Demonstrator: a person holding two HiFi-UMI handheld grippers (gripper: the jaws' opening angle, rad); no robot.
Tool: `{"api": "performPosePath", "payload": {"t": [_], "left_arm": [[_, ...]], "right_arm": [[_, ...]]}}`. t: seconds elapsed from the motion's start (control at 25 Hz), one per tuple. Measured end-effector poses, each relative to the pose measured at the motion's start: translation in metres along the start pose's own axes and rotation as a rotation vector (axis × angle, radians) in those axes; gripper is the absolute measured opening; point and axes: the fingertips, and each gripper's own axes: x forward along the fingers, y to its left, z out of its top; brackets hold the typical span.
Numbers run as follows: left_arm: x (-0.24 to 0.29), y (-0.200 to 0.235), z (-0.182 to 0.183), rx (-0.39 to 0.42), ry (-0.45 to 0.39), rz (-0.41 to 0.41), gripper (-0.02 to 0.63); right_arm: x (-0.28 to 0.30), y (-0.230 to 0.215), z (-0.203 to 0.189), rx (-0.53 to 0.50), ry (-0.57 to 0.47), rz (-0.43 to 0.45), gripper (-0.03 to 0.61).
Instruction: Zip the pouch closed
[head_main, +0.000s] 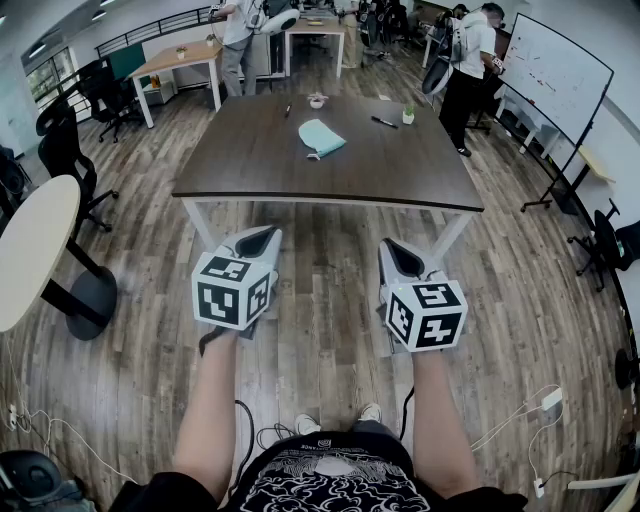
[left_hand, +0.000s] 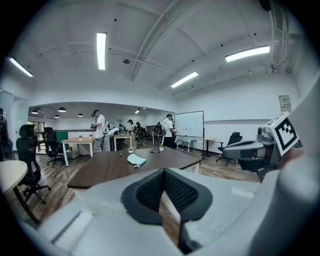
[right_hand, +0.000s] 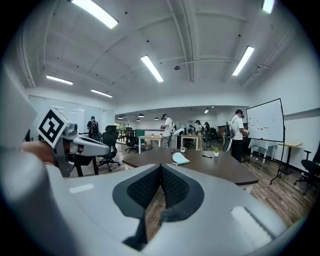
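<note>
A light teal pouch (head_main: 321, 137) lies on the dark brown table (head_main: 250, 170), toward its far middle. It also shows small in the left gripper view as the pouch (left_hand: 136, 160) and in the right gripper view as the pouch (right_hand: 180, 159). My left gripper (head_main: 262, 236) and right gripper (head_main: 392, 246) hang side by side over the wooden floor, short of the table's near edge. Both are shut with nothing between their jaws. The pouch's zipper is too small to make out.
On the table are a black pen (head_main: 384, 122), a small potted plant (head_main: 408, 115), a small cup (head_main: 317, 101) and a dark marker (head_main: 287, 110). A round pale table (head_main: 30, 245) and office chairs (head_main: 62, 150) stand left. A whiteboard (head_main: 558, 75) and people (head_main: 470, 60) are far right.
</note>
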Motion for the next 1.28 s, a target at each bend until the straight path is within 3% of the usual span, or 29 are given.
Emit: {"api": "performPosePath", "payload": {"t": [0.32,0.92,1.28], "left_arm": [[-0.003,0.005,0.005,-0.005,-0.022,-0.013,0.008],[0.007,0.011,-0.001,-0.012,-0.005,-0.020,0.052],[0.042,0.012,0.003,-0.001,0.012,-0.025,0.094]], "right_arm": [[0.000,0.000,0.006,0.000,-0.012,-0.032,0.026],[0.013,-0.006,0.009,0.002,-0.001,-0.053,0.169],[0.041,-0.028,0.007,0.007,-0.008,-0.045,0.243]]}}
